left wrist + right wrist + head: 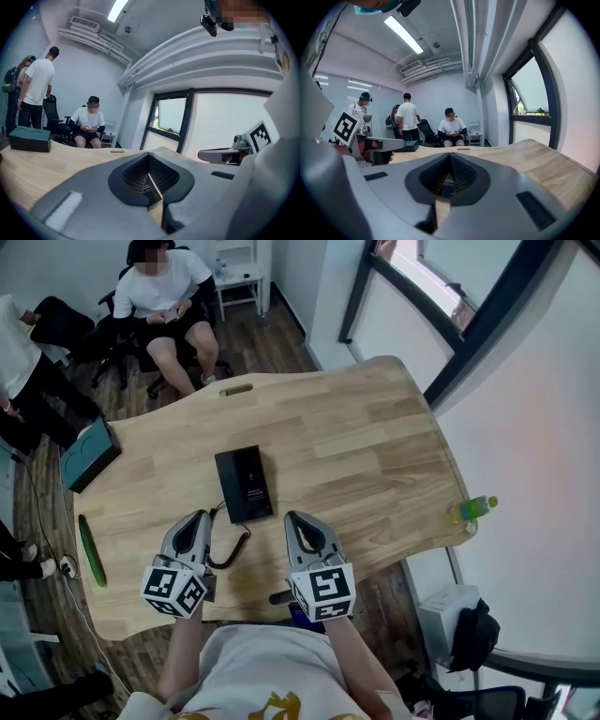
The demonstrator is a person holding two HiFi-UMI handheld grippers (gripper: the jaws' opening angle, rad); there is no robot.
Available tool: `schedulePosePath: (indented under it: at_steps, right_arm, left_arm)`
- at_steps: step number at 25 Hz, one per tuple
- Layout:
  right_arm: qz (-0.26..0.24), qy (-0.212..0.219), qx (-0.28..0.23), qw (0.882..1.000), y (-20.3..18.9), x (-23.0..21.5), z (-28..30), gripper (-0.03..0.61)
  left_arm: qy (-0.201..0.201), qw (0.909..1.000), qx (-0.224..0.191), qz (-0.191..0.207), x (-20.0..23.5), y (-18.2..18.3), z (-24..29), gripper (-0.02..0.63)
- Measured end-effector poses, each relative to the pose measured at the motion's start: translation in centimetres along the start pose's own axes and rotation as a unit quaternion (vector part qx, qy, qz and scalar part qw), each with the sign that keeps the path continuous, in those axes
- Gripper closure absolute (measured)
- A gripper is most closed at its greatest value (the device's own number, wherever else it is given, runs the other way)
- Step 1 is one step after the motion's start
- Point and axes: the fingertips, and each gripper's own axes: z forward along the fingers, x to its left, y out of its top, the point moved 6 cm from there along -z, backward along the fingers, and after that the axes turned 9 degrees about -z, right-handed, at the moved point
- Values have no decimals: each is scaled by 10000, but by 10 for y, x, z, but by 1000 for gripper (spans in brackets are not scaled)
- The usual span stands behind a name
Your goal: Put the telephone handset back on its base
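Observation:
The black telephone base [244, 484] lies flat in the middle of the wooden table [375, 446]. Its coiled cord [230, 552] curls toward the front edge, between my two grippers. A dark rounded piece [280, 597] shows at the front edge beside the right gripper; I cannot tell if it is the handset. My left gripper [199, 518] hovers just left of the base's near end, jaws shut and empty. My right gripper [296, 518] hovers just right of it, also shut and empty. Both gripper views show a sliver of the base [151, 189] [447, 186] through the closed jaws [149, 161] [450, 159].
A teal box [89, 456] sits at the table's left edge and a cucumber [91, 549] lies in front of it. A green bottle [473, 509] stands at the right edge. A person [169, 296] sits beyond the table; others stand at left.

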Motion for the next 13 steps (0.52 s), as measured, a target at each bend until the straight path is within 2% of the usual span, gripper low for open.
schedulePosePath:
  at_steps: [13]
  right_arm:
    - [-46, 64, 35, 10000, -3, -2, 8, 575]
  left_arm:
    - [23, 10000, 29, 16, 5, -2, 10, 611]
